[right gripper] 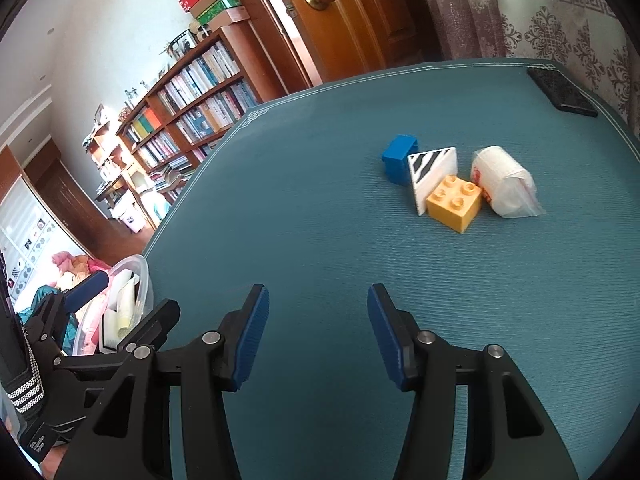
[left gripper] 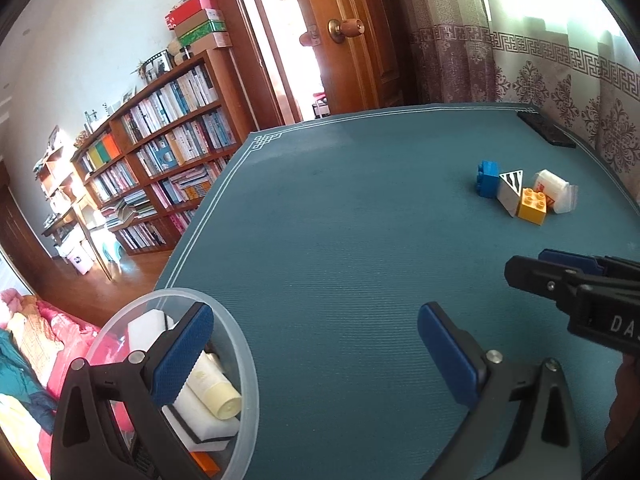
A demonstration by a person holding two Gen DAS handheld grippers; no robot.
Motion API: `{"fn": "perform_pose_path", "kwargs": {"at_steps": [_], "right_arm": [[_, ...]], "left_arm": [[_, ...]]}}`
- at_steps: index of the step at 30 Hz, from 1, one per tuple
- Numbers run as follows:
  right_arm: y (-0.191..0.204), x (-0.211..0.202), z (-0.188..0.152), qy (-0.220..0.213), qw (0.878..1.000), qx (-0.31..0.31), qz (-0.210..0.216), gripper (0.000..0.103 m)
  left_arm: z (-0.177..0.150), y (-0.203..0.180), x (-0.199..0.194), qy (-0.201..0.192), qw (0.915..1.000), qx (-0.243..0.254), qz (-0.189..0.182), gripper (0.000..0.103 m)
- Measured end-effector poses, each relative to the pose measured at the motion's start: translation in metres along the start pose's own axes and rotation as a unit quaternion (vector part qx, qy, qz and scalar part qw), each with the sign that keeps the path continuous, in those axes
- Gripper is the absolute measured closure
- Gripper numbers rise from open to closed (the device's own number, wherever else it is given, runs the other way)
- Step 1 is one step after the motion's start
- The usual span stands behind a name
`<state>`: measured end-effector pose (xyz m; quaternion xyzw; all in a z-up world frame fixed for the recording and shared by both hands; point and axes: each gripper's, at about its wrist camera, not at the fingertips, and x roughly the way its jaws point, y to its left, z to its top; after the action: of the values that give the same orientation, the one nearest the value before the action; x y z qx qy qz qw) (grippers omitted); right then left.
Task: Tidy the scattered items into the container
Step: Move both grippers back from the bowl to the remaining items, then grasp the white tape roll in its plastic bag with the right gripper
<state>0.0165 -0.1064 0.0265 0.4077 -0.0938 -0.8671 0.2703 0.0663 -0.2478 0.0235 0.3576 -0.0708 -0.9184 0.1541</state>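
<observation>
1. Both sets of jaws are spread wide and hold nothing: the left gripper (left gripper: 316, 344) hangs at the tub (left gripper: 244, 364), the right gripper (right gripper: 318, 320) over bare table (right gripper: 320, 220) short of the cluster.
2. The tub sits at the table's near-left corner, at the edge. Already in it are a cream tube (left gripper: 214, 390), white sponges (left gripper: 200, 420) and something orange I cannot identify.
3. Four items remain out, well apart from the tub toward the far right: a blue brick (right gripper: 400, 158), a zebra wedge (right gripper: 430, 176), a yellow brick (right gripper: 454, 202) and a tissue pack (right gripper: 502, 184).
4. They are bunched close, the yellow brick apparently touching the wedge, so a clean grip probably needs an outer piece first.
5. The right gripper points at the cluster, suggesting it is the one to reach next; its jaws look wide enough for a brick.
6. A dark pad (right gripper: 562, 90) lies at the far-right corner, farther from the tub than the cluster; whether it belongs to the task is unclear.
</observation>
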Motion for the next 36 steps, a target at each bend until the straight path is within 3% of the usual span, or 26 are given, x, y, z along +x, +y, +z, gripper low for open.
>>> {"fn": "perform_pose_path", "kwargs": {"at_steps": [17, 36], "right_arm": [[-0.083, -0.031, 0.031, -0.048, 0.992, 0.063, -0.101, 0.048], [-0.103, 0.026, 0.072, -0.026, 0.99, 0.053, -0.124, 0.048]], "left_arm": [[0.015, -0.033, 0.013, 0.014, 0.997, 0.01, -0.076, 0.0], [0.022, -0.046, 0.034, 0.035, 0.9954, 0.005, -0.089, 0.0]]}}
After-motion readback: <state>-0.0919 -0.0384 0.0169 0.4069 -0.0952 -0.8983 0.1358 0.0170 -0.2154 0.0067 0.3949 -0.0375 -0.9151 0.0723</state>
